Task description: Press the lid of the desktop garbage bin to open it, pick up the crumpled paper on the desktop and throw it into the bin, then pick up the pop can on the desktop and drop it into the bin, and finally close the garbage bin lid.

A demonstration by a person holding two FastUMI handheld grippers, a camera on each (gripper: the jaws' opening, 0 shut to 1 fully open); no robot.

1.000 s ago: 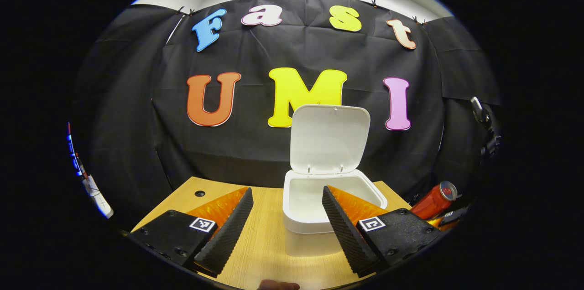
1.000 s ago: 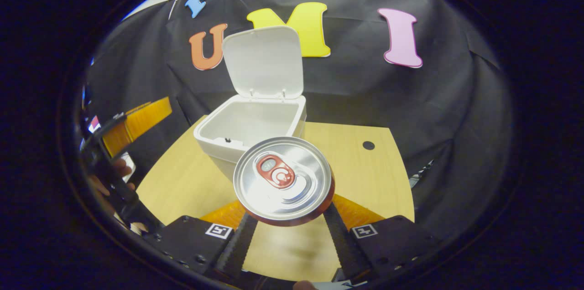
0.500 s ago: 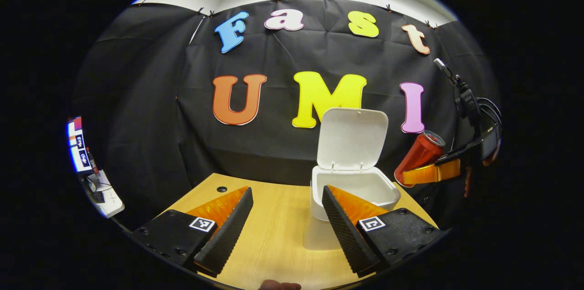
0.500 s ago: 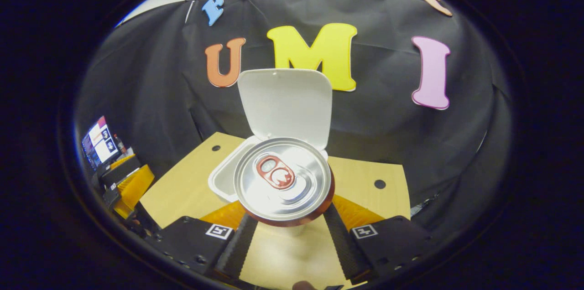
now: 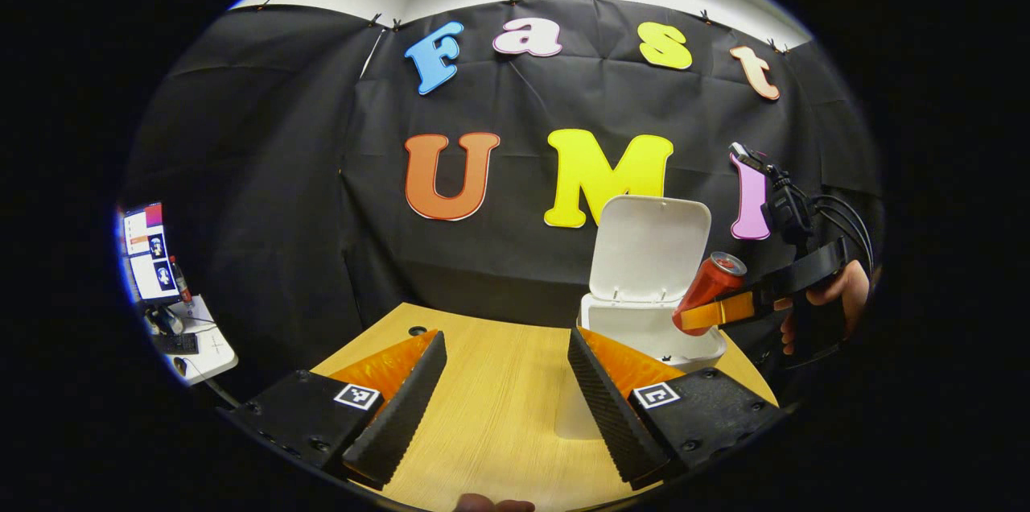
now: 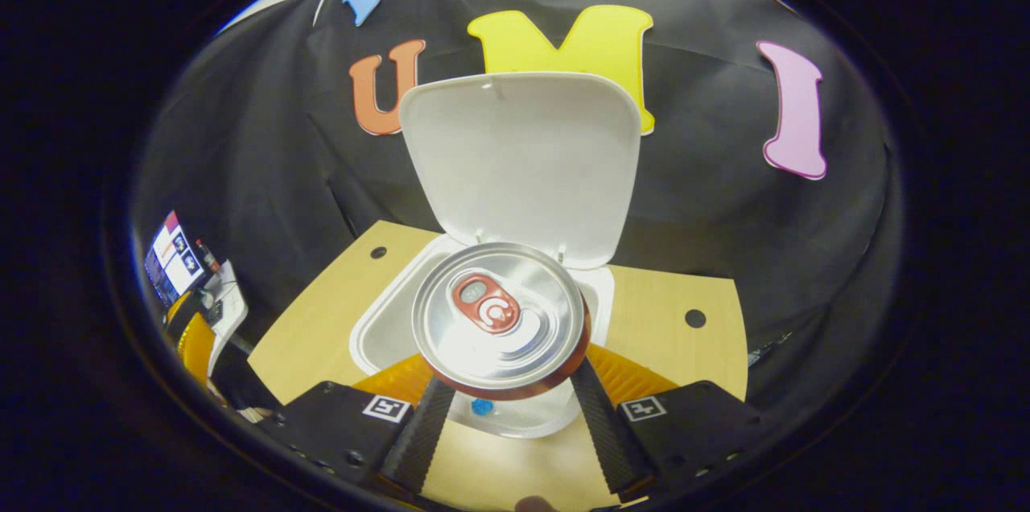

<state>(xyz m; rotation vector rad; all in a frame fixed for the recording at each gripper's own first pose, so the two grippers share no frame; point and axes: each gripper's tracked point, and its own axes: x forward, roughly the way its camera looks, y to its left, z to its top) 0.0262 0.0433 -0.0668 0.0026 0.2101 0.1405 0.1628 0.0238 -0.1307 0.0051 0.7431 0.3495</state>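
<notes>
Bin mouth open, lid upright at the far side

The bin [image 6: 378,331] stands with its lid [image 6: 519,166] raised against the far wall, blocking approach from behind. The pop can [image 6: 499,319], held in the right gripper [image 6: 503,435], hangs over the opening. The worktop [image 5: 483,407] left of the bin lies bare.

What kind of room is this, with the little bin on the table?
It looks like a recording booth, not a kitchen: black cloth hangs as the wall behind a small wooden desk, and a side table holds a monitor. The white bin stands open.
</notes>
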